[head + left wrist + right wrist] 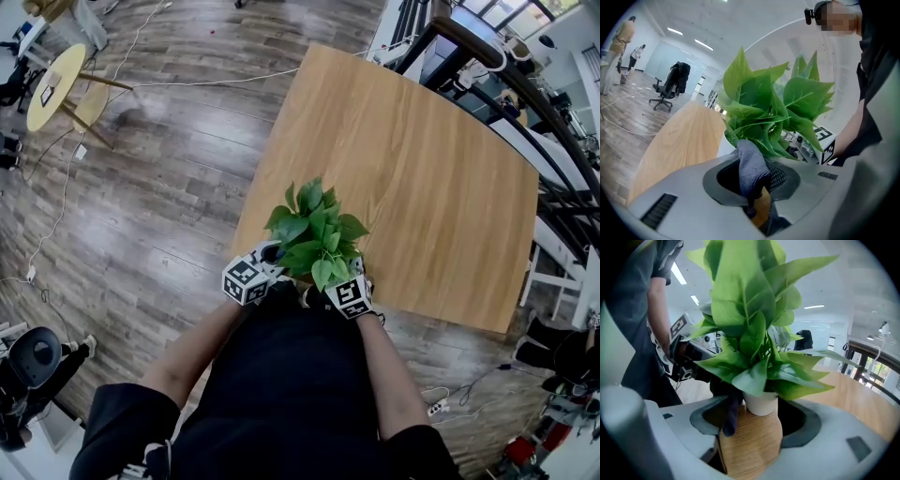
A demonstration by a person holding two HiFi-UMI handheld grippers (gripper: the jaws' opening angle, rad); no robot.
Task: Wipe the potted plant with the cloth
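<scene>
The potted plant (314, 236), green leaves in a small white pot (760, 402), stands at the near edge of the wooden table (422, 169). My left gripper (752, 180) is shut on a grey cloth (751, 164), which is pressed against the lower leaves (773, 110) beside the pot. In the right gripper view the same cloth (731, 416) hangs dark at the pot's left. My right gripper (757, 423) is open, with a jaw on each side of the pot and a gap at both sides. In the head view both grippers, left (255, 274) and right (345, 292), flank the plant.
The table's near edge (309, 291) runs just under the grippers, with wood floor (150, 187) below and to the left. A dark railing (525, 94) borders the table's far right. An office chair (665, 89) and people stand far off in the left gripper view.
</scene>
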